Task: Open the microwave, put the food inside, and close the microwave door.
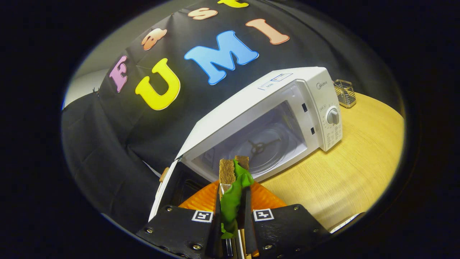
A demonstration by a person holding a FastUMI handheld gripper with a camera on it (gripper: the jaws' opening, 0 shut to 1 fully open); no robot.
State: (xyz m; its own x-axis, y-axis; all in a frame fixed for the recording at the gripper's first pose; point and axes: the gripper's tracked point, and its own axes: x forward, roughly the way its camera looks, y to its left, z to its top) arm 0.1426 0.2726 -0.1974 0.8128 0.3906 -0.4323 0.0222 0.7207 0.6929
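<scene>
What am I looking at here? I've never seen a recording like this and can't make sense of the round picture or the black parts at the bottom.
The picture comes from a fisheye camera riding on a hand-held two-finger gripper, so it looks forward along the fingers. The black plates with square markers at the bottom are the gripper's own body.

The fingers are closed on a toy sandwich: brown bread slices with green lettuce hanging out between them. Both fingers press on it.

Just beyond the sandwich stands a white microwave on a light wooden table. Its door is swung open beside the fingers, and the glass turntable shows inside the cavity. Beyond the microwave, a small wire basket sits on the table.

The food looks about to go into the microwave.
</scene>
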